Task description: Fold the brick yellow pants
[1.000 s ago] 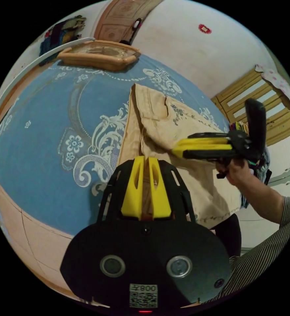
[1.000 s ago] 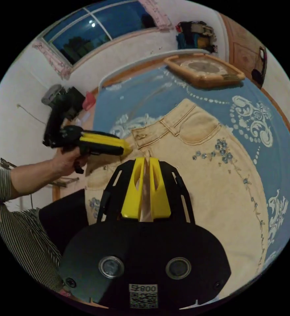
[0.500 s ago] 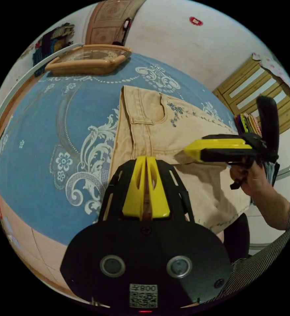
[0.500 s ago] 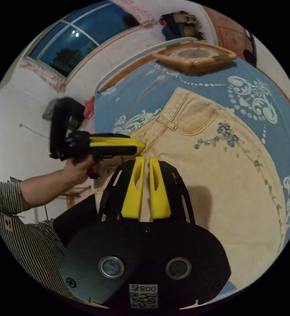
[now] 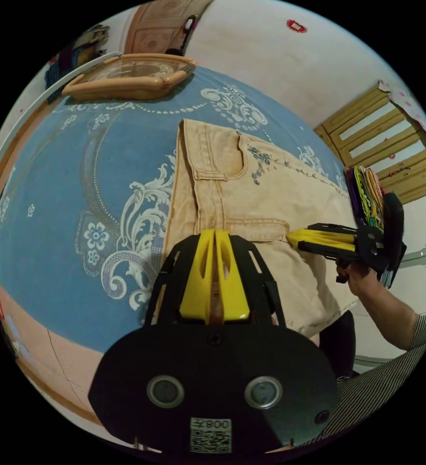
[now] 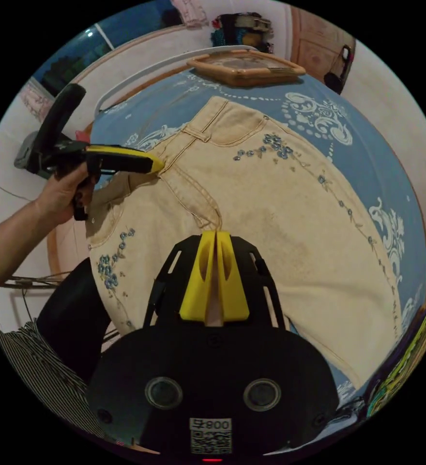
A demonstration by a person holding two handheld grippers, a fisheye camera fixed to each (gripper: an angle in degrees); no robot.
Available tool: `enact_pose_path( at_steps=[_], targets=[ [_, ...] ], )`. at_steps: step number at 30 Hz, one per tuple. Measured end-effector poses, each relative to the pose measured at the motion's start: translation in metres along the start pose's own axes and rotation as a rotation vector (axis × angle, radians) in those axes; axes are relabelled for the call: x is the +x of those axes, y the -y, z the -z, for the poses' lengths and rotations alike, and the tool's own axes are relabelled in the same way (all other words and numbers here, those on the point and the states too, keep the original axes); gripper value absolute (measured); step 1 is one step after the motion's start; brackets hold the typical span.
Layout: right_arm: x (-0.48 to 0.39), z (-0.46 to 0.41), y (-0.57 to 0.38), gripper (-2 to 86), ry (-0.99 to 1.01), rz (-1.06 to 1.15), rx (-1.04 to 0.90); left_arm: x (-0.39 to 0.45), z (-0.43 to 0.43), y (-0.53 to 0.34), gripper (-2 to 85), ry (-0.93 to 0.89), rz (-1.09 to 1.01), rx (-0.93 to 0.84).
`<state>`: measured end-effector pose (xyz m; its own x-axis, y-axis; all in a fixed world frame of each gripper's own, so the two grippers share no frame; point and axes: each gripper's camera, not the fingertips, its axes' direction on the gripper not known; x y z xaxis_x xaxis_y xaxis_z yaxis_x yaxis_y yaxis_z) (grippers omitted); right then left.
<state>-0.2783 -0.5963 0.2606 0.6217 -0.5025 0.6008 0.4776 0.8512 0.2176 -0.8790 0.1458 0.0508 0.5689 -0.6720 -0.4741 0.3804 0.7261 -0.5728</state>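
Brick yellow pants [image 6: 281,193] spread flat, waistband up, on blue-patterned bench [image 5: 53,203]; left tool [image 5: 215,237] clamped on waistband fabric at near edge, right tool [image 6: 216,237] clamped on the crotch seam, wooden framed clock [image 5: 126,80] well beyond.

White walls [image 5: 271,63], dark window [image 6: 63,68], slatted wooden cabinet [image 5: 387,145], blue patterned bedcover [image 5: 63,193]
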Motion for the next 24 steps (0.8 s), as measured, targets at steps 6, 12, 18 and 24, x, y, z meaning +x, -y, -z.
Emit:
enact_pose_path(
  at_steps=[6,12,18,24],
  targets=[
    [0.02,0.052,-0.04,0.1,0.043,-0.096,0.155,-0.004,0.052,-0.053,1.4,-0.006,0.054,0.072],
    [0.006,0.058,-0.095,0.1,0.149,-0.094,0.117,-0.012,0.057,-0.109,1.3,-0.142,0.264,0.071],
    [0.002,0.029,-0.105,0.2,0.117,-0.157,-0.065,0.018,0.054,-0.096,0.8,-0.144,0.242,0.053],
    [0.025,0.073,-0.113,0.7,0.124,-0.147,0.066,0.062,0.083,-0.056,2.9,-0.074,0.056,0.209]
  ],
)
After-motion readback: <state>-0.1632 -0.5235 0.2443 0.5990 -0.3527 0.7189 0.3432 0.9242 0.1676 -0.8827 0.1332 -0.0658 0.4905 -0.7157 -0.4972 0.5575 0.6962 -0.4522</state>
